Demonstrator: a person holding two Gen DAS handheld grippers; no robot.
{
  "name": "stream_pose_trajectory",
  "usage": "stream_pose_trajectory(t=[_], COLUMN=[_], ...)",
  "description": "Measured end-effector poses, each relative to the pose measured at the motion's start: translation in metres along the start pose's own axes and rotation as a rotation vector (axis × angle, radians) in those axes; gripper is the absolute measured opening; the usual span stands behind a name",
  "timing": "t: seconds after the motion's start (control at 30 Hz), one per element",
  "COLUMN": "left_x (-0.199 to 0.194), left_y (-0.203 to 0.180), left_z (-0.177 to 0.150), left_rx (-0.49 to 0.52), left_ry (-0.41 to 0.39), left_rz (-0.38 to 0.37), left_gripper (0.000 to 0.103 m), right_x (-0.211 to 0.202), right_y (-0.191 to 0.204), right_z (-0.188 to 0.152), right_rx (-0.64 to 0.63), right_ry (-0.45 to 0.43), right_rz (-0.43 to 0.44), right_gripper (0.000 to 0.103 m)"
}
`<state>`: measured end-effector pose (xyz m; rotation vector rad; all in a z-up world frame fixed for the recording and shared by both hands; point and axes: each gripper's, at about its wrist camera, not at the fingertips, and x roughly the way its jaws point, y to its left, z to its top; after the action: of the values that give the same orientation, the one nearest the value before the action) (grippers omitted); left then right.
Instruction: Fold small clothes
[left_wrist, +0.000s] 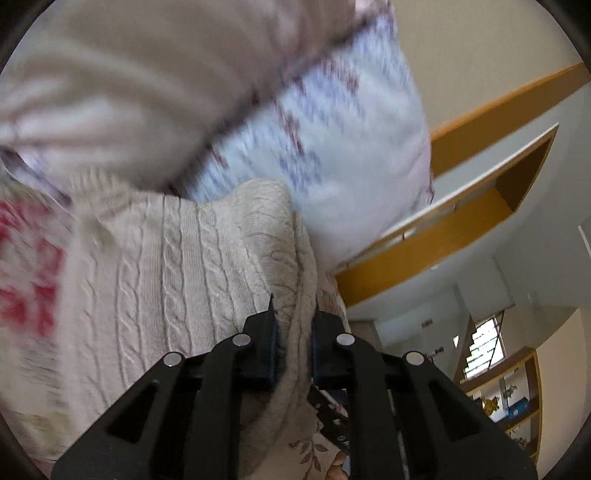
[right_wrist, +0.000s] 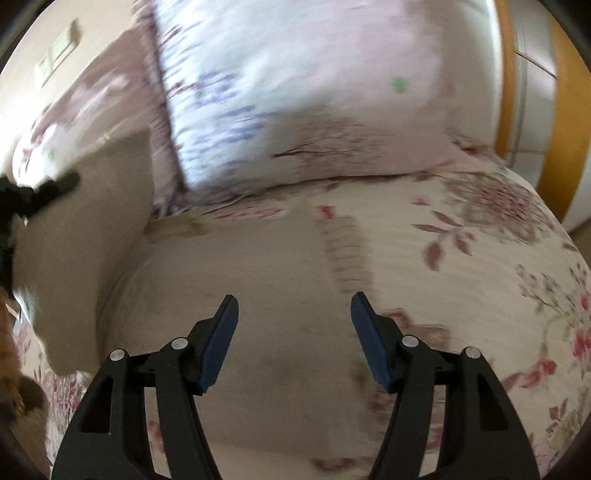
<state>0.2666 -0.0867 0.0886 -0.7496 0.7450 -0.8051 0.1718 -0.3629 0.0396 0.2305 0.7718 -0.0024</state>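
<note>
While both views are pretty smeared with blur, the biggest thing is easy to make out: a bed (right_wrist: 498, 236) with a cream floral cover, and a pale pillow (right_wrist: 295, 92) with blue and pink print sitting at its far end. In the left wrist view there's an orange-trimmed wardrobe (left_wrist: 480, 206) off to the right and a shelf unit (left_wrist: 517, 398) lower down.

The cream cable-knit sweater (left_wrist: 177, 266) is up off the bed, bunched and hanging from the left gripper (left_wrist: 293, 325), whose jaws are clenched on a thick fold of the knit. The cable ribs run lengthwise toward that gripper, so its long axis roughly follows the fingers.

In the right wrist view the sweater (right_wrist: 74, 240) shows as a beige sheet at the left. The right gripper (right_wrist: 293, 306) hovers over the bed with jaws spread wide, holding nothing.
</note>
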Motion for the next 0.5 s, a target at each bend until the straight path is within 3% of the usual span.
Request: stream_pose_trajectory(t=[0.13, 0.23, 0.3, 0.37, 0.4, 0.47, 0.5], left_x=[0.055, 0.069, 0.056, 0.035, 0.020, -0.008, -0.024], left_y=[0.006, 0.013, 0.007, 0.002, 0.000, -0.001, 0.000], left_z=[-0.027, -0.039, -0.036, -0.031, -0.027, -0.020, -0.019], left_rx=[-0.037, -0.100, -0.075, -0.053, -0.034, 0.013, 0.046], left_ry=[0.130, 0.184, 0.179, 0.165, 0.141, 0.090, 0.059], left_rz=[0.051, 0.000, -0.050, -0.082, -0.079, -0.022, 0.044], left_gripper=[0.015, 0.022, 0.025, 0.041, 0.044, 0.052, 0.053], right_x=[-0.003, -0.003, -0.006, -0.010, -0.010, -0.009, -0.007], right_y=[-0.033, -0.050, -0.053, -0.056, -0.057, -0.060, -0.061], right_z=[-0.003, -0.006, -0.006, -0.003, -0.001, 0.005, 0.007], right_rx=[0.099, 0.153, 0.162, 0.184, 0.203, 0.263, 0.283], right_ry=[0.004, 0.016, 0.011, 0.005, 0.007, 0.025, 0.036], right_rz=[-0.009, 0.013, 0.032, 0.085, 0.122, 0.243, 0.284], right_gripper=[0.065, 0.065, 0.065, 0.065, 0.065, 0.065, 0.065])
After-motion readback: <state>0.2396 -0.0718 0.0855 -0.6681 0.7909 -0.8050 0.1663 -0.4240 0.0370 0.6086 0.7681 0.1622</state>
